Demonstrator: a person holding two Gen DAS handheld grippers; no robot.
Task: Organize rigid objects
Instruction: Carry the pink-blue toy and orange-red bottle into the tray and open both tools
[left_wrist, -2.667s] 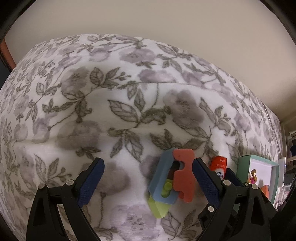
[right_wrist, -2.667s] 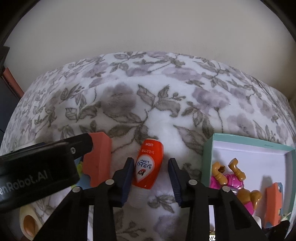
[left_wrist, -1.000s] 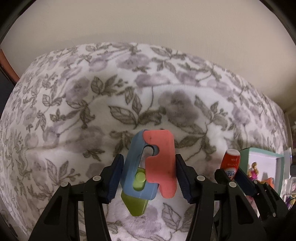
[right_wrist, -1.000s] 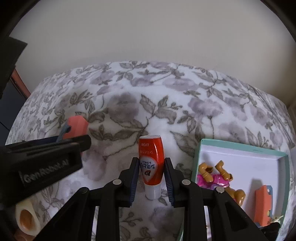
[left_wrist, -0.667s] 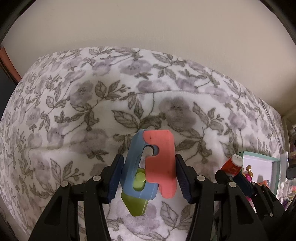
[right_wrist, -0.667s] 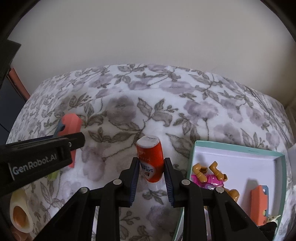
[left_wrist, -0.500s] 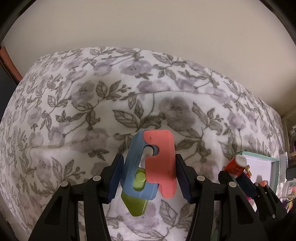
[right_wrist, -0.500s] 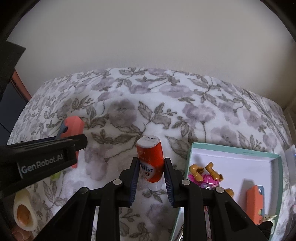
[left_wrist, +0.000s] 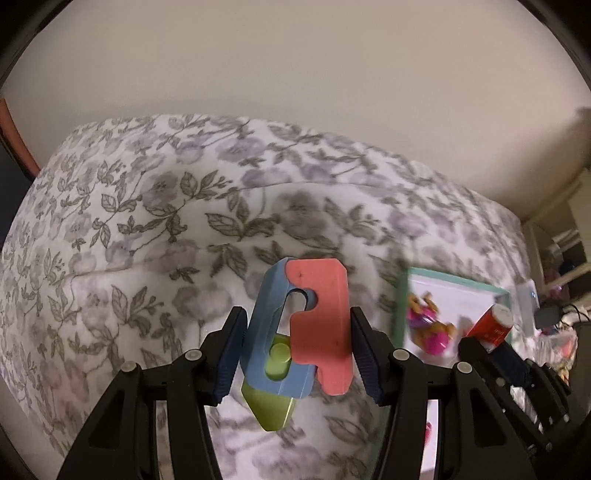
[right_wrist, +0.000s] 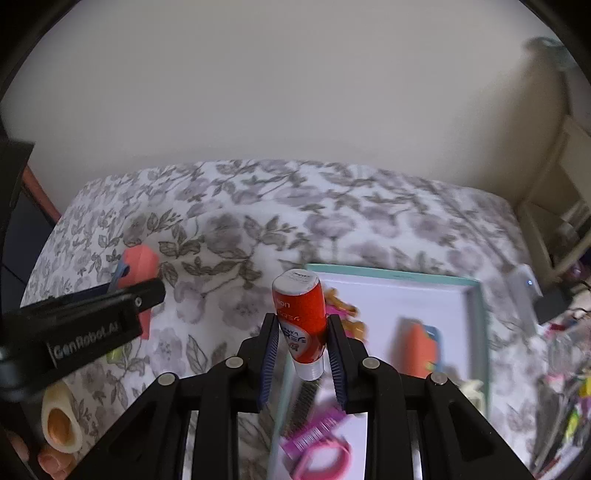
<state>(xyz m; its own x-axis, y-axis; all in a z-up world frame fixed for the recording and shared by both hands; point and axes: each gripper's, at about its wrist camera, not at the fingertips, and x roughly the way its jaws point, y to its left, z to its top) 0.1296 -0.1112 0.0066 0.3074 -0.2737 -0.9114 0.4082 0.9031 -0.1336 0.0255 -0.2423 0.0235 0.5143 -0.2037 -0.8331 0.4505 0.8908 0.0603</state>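
Note:
My left gripper (left_wrist: 297, 332) is shut on a toy made of a coral piece, a blue piece and a green piece (left_wrist: 301, 328), held above the floral blanket (left_wrist: 147, 229). My right gripper (right_wrist: 301, 339) is shut on an orange-red tube with a white cap (right_wrist: 301, 317), held over the left edge of the teal-rimmed white box (right_wrist: 476, 321). The tube (left_wrist: 493, 325) and the box (left_wrist: 458, 282) also show at the right of the left wrist view. The left gripper's toy (right_wrist: 138, 266) shows at the left of the right wrist view.
In the box lie a pink and tan figure (left_wrist: 430, 332), a coral and blue toy (right_wrist: 421, 343) and a pink comb-like item (right_wrist: 317, 439). A cream and orange egg-shaped toy (right_wrist: 61, 421) lies at lower left. Clutter and shelves (right_wrist: 565, 229) stand to the right.
Both grippers have moved right towards the box, each still holding its object. The tube is now over the box's left edge; the view is blurred by the motion.

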